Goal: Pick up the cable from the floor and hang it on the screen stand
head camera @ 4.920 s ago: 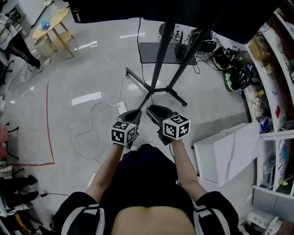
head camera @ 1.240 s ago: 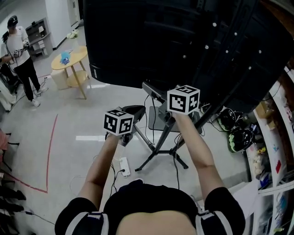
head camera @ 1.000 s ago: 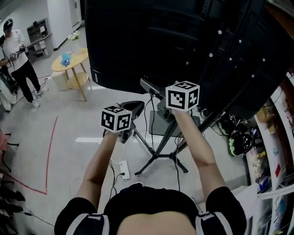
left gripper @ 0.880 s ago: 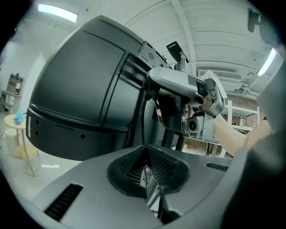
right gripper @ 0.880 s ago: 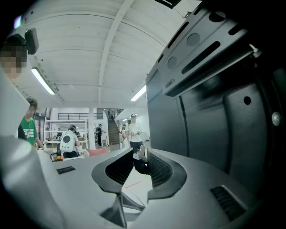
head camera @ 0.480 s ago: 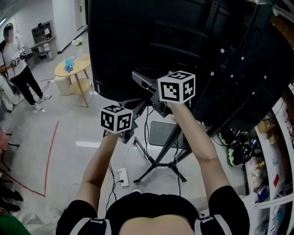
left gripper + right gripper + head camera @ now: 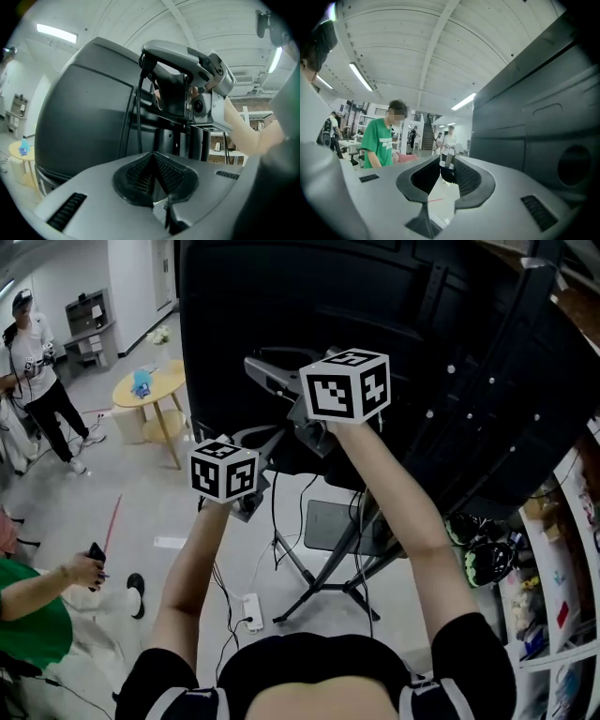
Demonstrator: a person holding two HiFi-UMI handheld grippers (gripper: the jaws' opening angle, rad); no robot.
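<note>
My right gripper [image 7: 255,367] is raised against the back of the big black screen [image 7: 281,296] and is shut on the black cable [image 7: 274,512]. In the right gripper view, the cable's dark end [image 7: 444,172] sits between the pads of the right gripper [image 7: 446,165]. From there the cable hangs down to a white power strip [image 7: 251,611] on the floor. My left gripper [image 7: 265,434] is lower and to the left, apart from the cable. In the left gripper view, the left gripper [image 7: 152,157] is shut on nothing, and the right gripper [image 7: 143,55] holds the cable [image 7: 139,112] above it.
The stand's black legs [image 7: 323,582] spread over the floor below. A person in green [image 7: 33,615] stands at the left edge. Another person [image 7: 33,343] and a round wooden table [image 7: 155,385] are further back. Helmets [image 7: 483,561] and shelves [image 7: 572,521] fill the right.
Both grippers have risen, the right one up and to the left along the screen's back with the cable. A person in green has come in at the left.
</note>
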